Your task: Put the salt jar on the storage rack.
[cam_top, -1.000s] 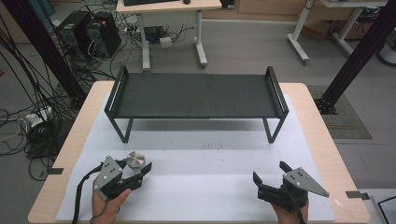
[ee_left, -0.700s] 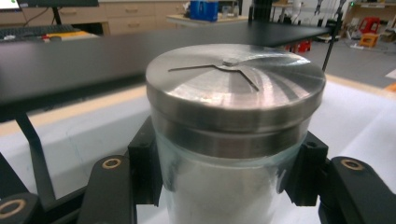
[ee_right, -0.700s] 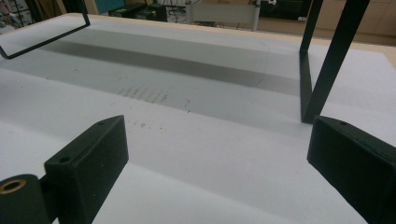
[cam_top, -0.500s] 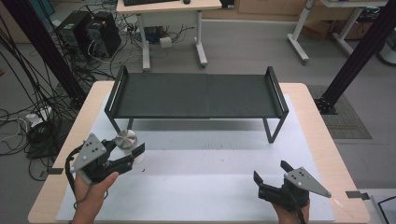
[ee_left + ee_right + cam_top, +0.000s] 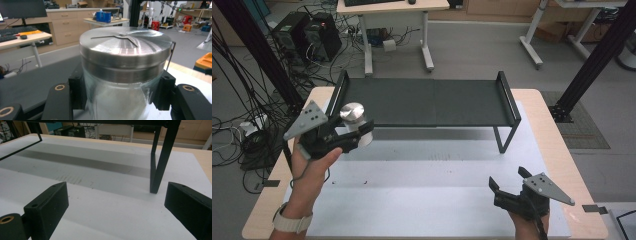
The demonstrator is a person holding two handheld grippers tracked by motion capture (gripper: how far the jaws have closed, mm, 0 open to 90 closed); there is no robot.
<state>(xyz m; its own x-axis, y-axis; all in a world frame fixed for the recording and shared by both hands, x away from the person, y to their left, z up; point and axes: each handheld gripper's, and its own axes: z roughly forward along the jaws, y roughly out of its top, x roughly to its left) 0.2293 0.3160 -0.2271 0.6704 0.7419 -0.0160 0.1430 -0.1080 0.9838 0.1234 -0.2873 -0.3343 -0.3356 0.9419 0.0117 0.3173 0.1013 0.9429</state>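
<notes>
Sitting clamped between the left gripper's (image 5: 357, 136) jaws, a glass jar (image 5: 120, 100) with a flat steel lid (image 5: 352, 111) is hanging in the air, upright, just in front of the left end of the black shelf (image 5: 422, 100) and about level with its deck; the pads are pressing on the glass on both sides just below the lid; the right gripper (image 5: 504, 192) is resting low near the table's (image 5: 562, 145) front right corner, well apart, its jaws standing wide with nothing between them, facing the shelf's right leg (image 5: 160, 165).
</notes>
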